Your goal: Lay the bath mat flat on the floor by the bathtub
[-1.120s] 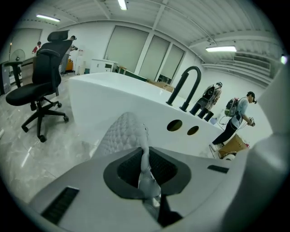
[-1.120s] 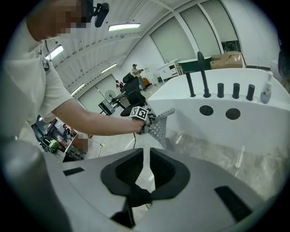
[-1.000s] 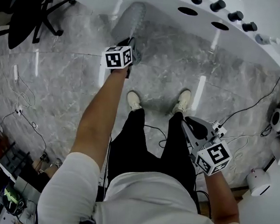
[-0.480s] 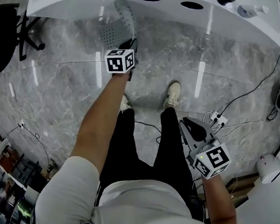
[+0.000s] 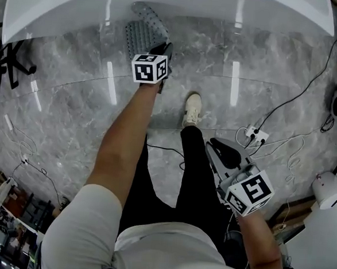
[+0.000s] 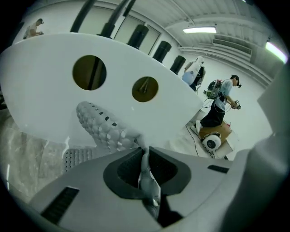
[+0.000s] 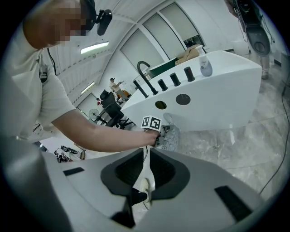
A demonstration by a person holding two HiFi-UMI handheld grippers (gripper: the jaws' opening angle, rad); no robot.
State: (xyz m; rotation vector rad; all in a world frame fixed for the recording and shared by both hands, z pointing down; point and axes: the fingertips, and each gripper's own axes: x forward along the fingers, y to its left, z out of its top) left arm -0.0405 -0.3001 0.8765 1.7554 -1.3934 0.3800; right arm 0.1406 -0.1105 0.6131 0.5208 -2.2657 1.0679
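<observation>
Left gripper view shows the left gripper (image 6: pixel 144 152) with its jaws squeezed on the thin edge of the grey bumpy rubber bath mat (image 6: pixel 102 124). The mat goes up and away from the jaws, close to the side of the big white shiny bathtub (image 6: pixel 45 68).

From the head view, the left gripper (image 5: pixel 164 49) is stretched far out, and the mat (image 5: pixel 142 31) hangs from it right by the foot of the bathtub (image 5: pixel 62 3). It is over the grey marble floor (image 5: pixel 73 95).

The right gripper (image 5: pixel 218 149) is back by the person's leg, well apart from the mat. The right gripper view shows this gripper (image 7: pixel 146 152) with its jaws close together, only a thin slit between them, and nothing in them.

I think the job is partly done. The mat is at the right spot, but it is not flat yet, because one end is held up. What is left is to bring that end down, spread the mat out and let go.

Some things are hard to see. The marker cube covers the near end of the mat. I cannot tell if the far end touches the floor or leans on the tub, and a shiny copy of it on the tub or floor may fool the eye. The top of the tub is cut off.
</observation>
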